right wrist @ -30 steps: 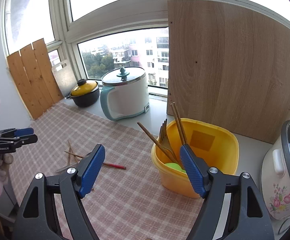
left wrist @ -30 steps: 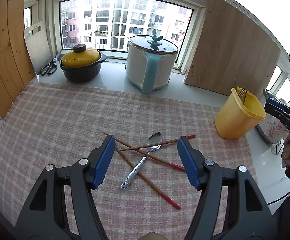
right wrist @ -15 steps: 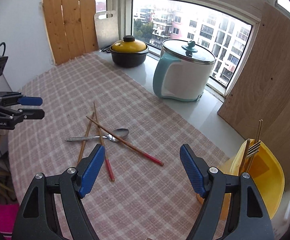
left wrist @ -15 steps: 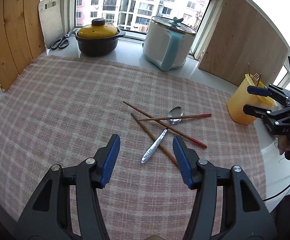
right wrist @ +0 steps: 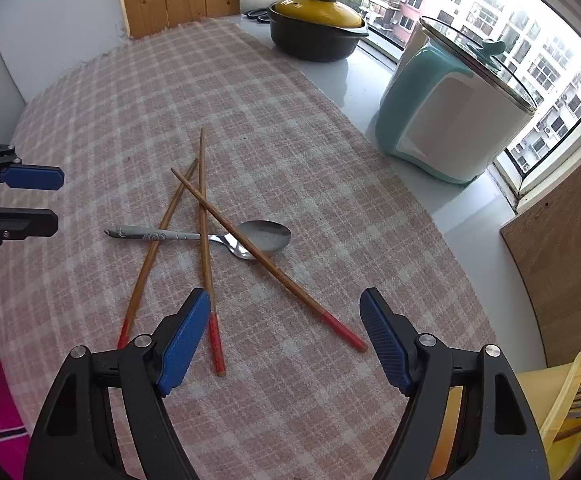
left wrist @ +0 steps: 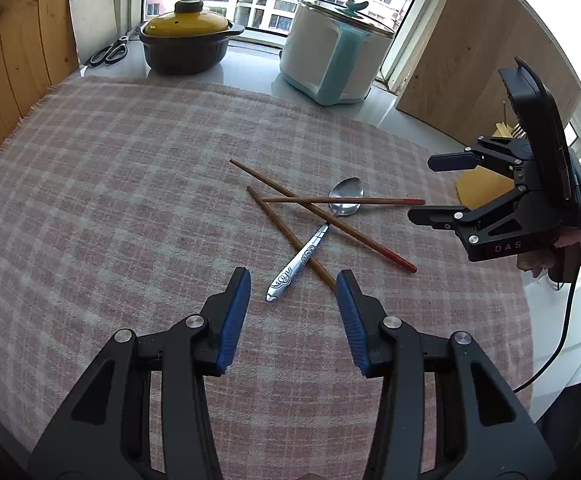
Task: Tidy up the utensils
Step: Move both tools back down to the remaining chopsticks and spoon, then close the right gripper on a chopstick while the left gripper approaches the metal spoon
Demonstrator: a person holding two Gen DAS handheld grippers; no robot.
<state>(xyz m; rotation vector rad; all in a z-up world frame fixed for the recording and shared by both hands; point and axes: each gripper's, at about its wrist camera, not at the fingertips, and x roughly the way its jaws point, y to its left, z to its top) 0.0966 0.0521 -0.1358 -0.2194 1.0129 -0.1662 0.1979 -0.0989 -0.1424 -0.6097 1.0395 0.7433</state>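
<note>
Three red-tipped wooden chopsticks lie crossed over a metal spoon on the pink checked cloth. My left gripper is open and empty, just short of the spoon's handle end. My right gripper is open and empty, over the red tips of the chopsticks; it also shows in the left wrist view. A yellow holder with a fork and chopsticks in it stands at the right.
A black pot with a yellow lid and a white and teal cooker stand on the sill behind the cloth. Scissors lie left of the pot. Wooden boards lean at the left and right.
Both grippers have moved in towards the utensil pile. The right one swung left away from the yellow holder. The left jaws have narrowed a little. The utensils have not moved.
</note>
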